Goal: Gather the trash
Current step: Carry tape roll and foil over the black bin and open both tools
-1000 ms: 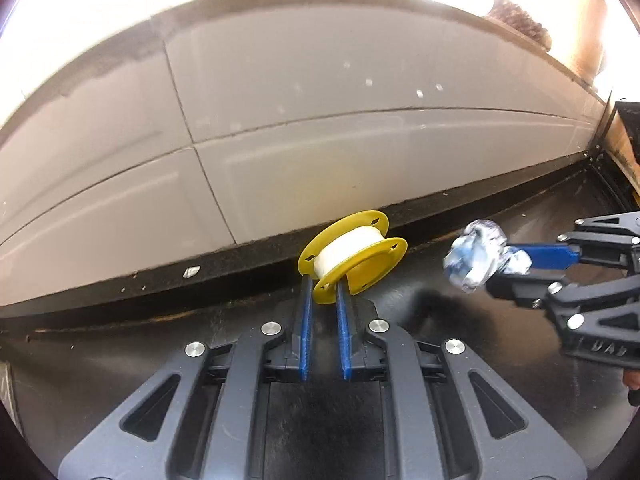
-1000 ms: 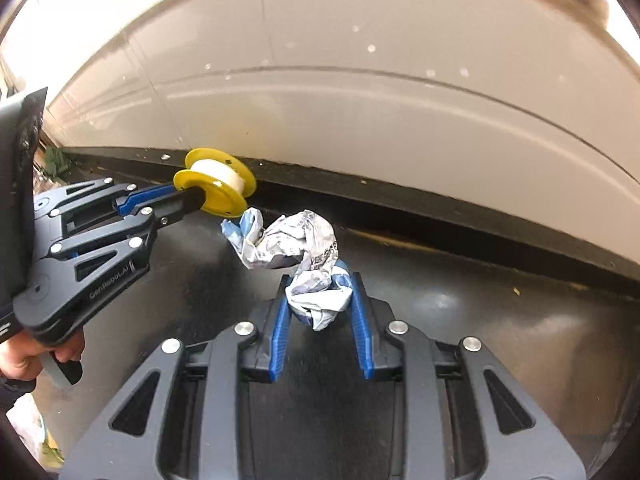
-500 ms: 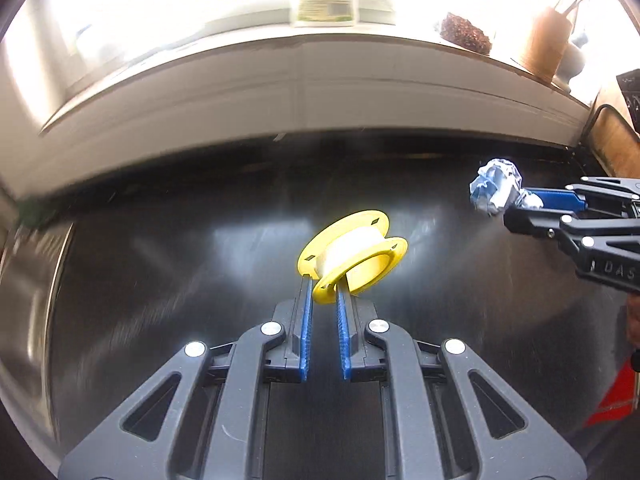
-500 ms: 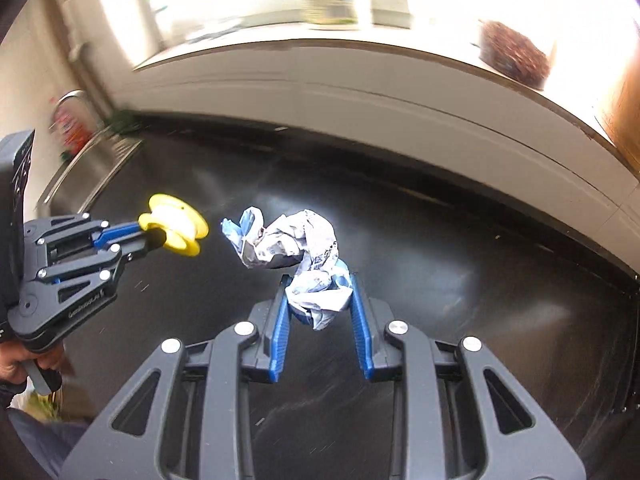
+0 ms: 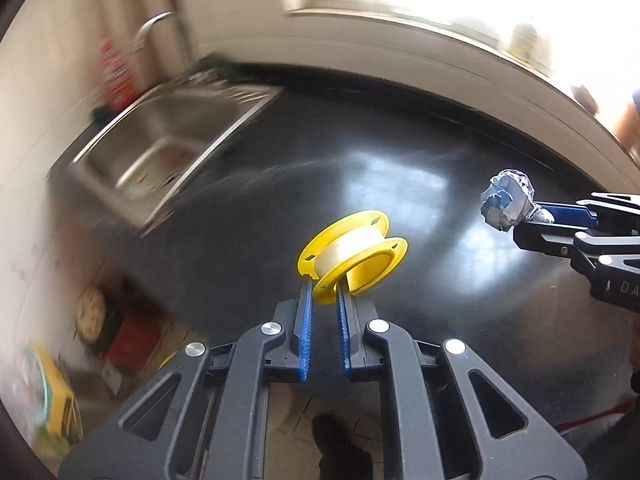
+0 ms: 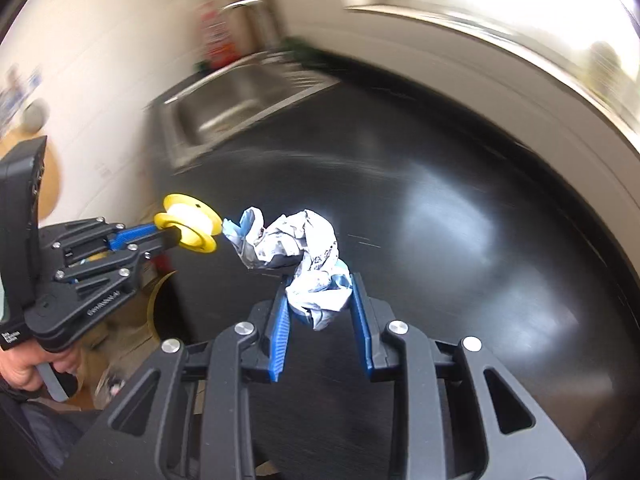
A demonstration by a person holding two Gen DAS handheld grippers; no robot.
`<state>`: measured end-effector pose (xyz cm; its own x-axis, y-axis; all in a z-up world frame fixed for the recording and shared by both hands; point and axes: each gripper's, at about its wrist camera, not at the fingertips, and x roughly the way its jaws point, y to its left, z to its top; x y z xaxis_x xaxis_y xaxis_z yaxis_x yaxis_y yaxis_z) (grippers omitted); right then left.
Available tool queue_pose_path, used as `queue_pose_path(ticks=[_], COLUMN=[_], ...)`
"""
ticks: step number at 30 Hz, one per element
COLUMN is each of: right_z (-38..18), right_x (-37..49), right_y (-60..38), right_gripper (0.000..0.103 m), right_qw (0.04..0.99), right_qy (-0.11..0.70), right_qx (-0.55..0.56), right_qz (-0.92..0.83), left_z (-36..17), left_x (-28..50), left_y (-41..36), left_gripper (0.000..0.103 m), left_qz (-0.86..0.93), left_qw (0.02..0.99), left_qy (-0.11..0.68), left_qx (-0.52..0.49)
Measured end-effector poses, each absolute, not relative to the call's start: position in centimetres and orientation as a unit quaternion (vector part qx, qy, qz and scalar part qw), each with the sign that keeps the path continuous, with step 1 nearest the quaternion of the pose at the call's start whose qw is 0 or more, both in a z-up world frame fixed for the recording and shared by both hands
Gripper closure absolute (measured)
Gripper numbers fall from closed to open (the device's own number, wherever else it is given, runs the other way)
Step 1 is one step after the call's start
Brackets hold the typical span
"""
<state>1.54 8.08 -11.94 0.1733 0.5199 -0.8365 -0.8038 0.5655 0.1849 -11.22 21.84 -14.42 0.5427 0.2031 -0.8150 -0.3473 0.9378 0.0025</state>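
My left gripper (image 5: 323, 285) is shut on the rim of a yellow spool (image 5: 354, 250) wound with white tape and holds it in the air above the black counter (image 5: 400, 168). It also shows in the right wrist view (image 6: 188, 226), at the left. My right gripper (image 6: 318, 286) is shut on a crumpled ball of printed paper (image 6: 298, 248) and holds it above the counter. The paper ball also shows in the left wrist view (image 5: 508, 200), at the right, level with the spool.
A steel sink (image 5: 160, 152) with a tap is set into the counter's far left end, also in the right wrist view (image 6: 224, 108). A red bottle (image 5: 116, 76) stands behind it. A window sill runs along the back. Floor clutter shows below the counter's left edge (image 5: 92, 320).
Both grippers have pulled back from the wall and swung left, each keeping its hold. The sink and the counter's left edge have come into view.
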Motion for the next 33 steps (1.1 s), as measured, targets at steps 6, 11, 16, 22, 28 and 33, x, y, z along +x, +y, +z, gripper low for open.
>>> queue_pose_path(ticks=[6, 11, 16, 22, 28, 33], right_z=[-13.7, -16.6, -22.1, -28.0, -30.6, -31.0], right_x=[-5.8, -11.4, -15.3, -17.6, -17.9, -17.6], right_y=[20.0, 27.9, 33.4, 36.7, 38.6, 38.8], right_gripper=[0.074, 0.074, 0.074, 0.074, 0.064, 0.033], right_qw=[0.662, 0.605, 0.568, 0.548, 0.543, 0.549], right_qy=[0.474, 0.495, 0.535, 0.557, 0.568, 0.563], right_qx=[-0.187, -0.217, -0.241, -0.286, -0.294, -0.303], right_qz=[0.55, 0.586, 0.577, 0.554, 0.543, 0.538], left_z=[-16.5, -20.5, -26.2, -31.4, -33.9, -34.6], left_x=[-21.6, -29.1, -32.6, -33.2, -33.1, -33.6], left_y=[29.8, 35.0, 37.9, 40.2, 41.7, 42.3], left_gripper=[0.092, 0.092, 0.092, 0.092, 0.085, 0.027], left_qz=[0.287, 0.354, 0.37, 0.355, 0.345, 0.353], left_qw=[0.831, 0.785, 0.762, 0.758, 0.755, 0.749], left_qy=[0.456, 0.47, 0.48, 0.491, 0.496, 0.498], left_qx=[-0.14, -0.195, -0.23, -0.244, -0.257, -0.258])
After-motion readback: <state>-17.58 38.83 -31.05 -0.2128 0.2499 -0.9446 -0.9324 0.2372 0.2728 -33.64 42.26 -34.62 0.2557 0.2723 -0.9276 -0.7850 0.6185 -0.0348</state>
